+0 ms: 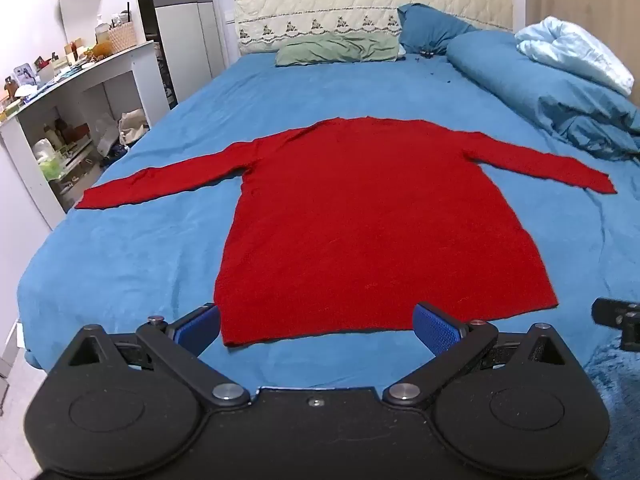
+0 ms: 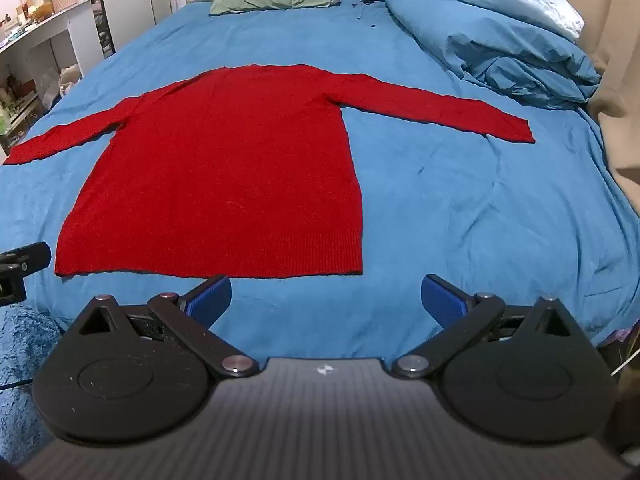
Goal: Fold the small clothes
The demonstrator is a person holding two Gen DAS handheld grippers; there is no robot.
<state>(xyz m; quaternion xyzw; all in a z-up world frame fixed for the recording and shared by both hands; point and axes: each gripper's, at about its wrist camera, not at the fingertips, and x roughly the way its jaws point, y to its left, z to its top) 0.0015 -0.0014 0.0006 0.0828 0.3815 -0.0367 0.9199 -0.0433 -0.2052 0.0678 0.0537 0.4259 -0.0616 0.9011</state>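
— Left gripper (image 1: pixel 316 322) first: its blue-padded fingers (image 1: pixel 436 330) are spread wide and hold nothing. It hovers at the near edge of the bed, with the hem of the red knitted long-sleeved sweater (image 1: pixel 372 232) lying between the two pads in its own view.

— And the right gripper (image 2: pixel 326 300)?

— Spread wide too, and empty. It sits further to the right, so the sweater's right hem corner (image 2: pixel 354 268) lies just ahead of its left pad, and mostly bare blue bed sheet (image 2: pixel 480 208) shows between its fingers.

— Where does the garment lie?

— Flat on the sheet in the middle of the bed, hem toward the grippers, neckline toward the pillows, both sleeves stretched straight out to the sides. The left cuff (image 1: pixel 92 200) reaches near the bed's edge; the right cuff (image 2: pixel 516 128) ends near the rumpled blue duvet (image 2: pixel 500 52).

— So which step is this?

— I judge it the very start: the sweater is laid out, and no fold is made yet.

— What does the next move call for?

— Probably a sleeve goes in first. Each gripper would need to reach well forward to a cuff or shoulder, pinch only the knit and not the sheet beneath, then carry it across the body without dragging the whole garment askew.
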